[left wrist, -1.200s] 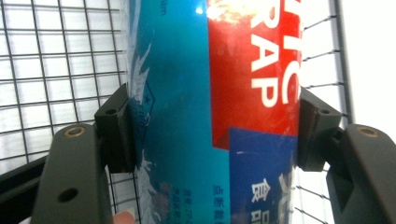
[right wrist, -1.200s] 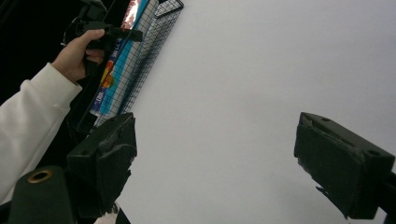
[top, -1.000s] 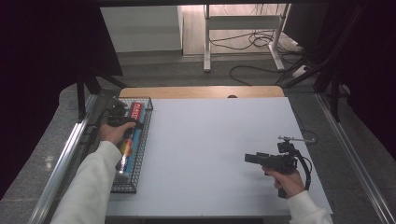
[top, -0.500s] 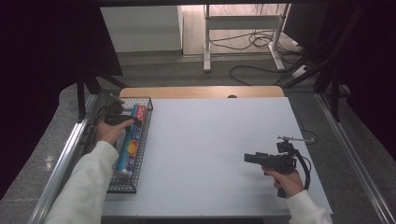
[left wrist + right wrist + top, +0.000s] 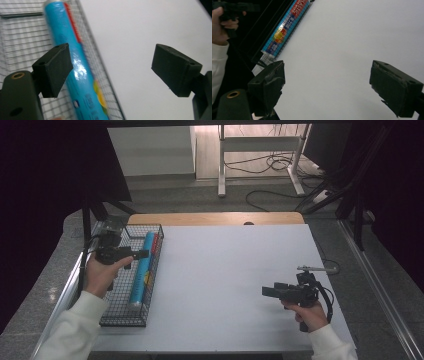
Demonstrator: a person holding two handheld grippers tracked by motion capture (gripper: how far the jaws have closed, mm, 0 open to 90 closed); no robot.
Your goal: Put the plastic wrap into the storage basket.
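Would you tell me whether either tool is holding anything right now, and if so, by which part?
Nothing is held. The left tool has just opened, jaws apart above the blue tube lying in the wire basket. The right tool stands open over bare table.

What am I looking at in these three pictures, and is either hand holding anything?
A person at a white table holds a two-jaw tool in each hand. The high view looks down from above; the other two pictures come from cameras riding on each tool. The left tool hangs above a wire basket at the table's left edge, where a blue tube lies. Its jaws have just been opening, with nothing between them. The right tool is over bare table, jaws open and empty.
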